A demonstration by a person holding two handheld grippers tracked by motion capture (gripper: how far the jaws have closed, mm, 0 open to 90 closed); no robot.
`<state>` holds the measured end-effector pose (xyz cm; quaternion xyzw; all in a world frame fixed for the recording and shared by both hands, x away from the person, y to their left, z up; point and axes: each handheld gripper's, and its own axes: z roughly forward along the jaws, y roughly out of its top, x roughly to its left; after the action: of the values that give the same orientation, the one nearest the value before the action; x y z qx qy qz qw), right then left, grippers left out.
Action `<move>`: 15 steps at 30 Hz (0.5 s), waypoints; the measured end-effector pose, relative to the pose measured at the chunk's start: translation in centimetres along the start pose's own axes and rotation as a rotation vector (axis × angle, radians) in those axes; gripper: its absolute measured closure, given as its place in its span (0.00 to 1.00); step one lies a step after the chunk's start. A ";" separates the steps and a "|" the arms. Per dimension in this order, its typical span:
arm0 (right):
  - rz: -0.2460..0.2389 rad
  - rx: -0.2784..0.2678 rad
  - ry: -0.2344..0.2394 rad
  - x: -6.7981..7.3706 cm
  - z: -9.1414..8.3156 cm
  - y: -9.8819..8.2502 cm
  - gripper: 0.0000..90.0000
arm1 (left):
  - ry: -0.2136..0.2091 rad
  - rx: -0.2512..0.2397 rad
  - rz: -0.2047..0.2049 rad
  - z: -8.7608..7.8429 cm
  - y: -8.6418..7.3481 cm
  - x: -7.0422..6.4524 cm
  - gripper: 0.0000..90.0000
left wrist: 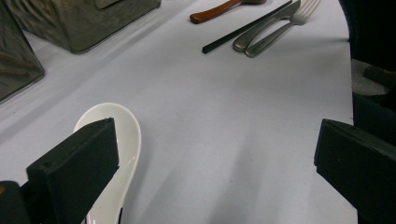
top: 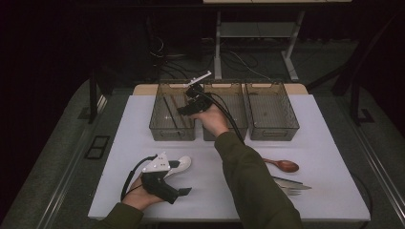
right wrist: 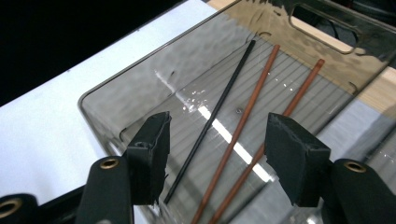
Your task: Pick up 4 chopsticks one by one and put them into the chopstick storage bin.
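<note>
Hovering over the leftmost smoky translucent plastic bin (top: 172,114), the right hand-held gripper (right wrist: 215,149) has its jaws parted with nothing between them. Below it a thin black chopstick (right wrist: 219,107) lies loose on the bin floor beside two reddish-brown wooden chopsticks (right wrist: 247,126), likely sorted together as one kind of utensil. The left hand-held gripper (top: 184,192) rests low on the white counter (top: 334,143), jaws spread wide and empty beside the white ceramic soup spoon (left wrist: 119,154), probably readied for that one. A brown wooden spoon (top: 285,165) and metal cutlery (top: 293,186) wait farther right.
</note>
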<state>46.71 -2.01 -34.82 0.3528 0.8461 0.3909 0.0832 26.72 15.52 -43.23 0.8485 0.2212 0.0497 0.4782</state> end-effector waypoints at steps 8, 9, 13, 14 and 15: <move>-0.011 -0.029 0.038 -0.9 -2.6 -2.1 0.45 | 0.004 -0.003 -0.008 0.1 0.0 -0.1 0.00; -0.020 -0.029 0.041 -1.0 -2.9 -2.3 0.44 | 0.005 -0.001 -0.004 0.1 0.0 0.0 0.00; -0.036 -0.031 0.055 -1.2 -4.0 -3.3 0.44 | 0.007 -0.003 -0.004 0.1 0.0 0.0 0.00; -0.044 -0.029 0.058 -1.3 -4.2 -3.5 0.44 | 0.006 -0.005 -0.004 0.1 0.0 0.0 0.00; -0.050 -0.027 0.056 -1.3 -4.5 -3.7 0.43 | 0.007 -0.005 -0.002 0.0 0.0 0.0 0.00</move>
<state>43.83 -7.24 -34.61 0.3192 0.8514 0.4096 0.0740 26.71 15.51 -43.23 0.8470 0.2235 0.0529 0.4794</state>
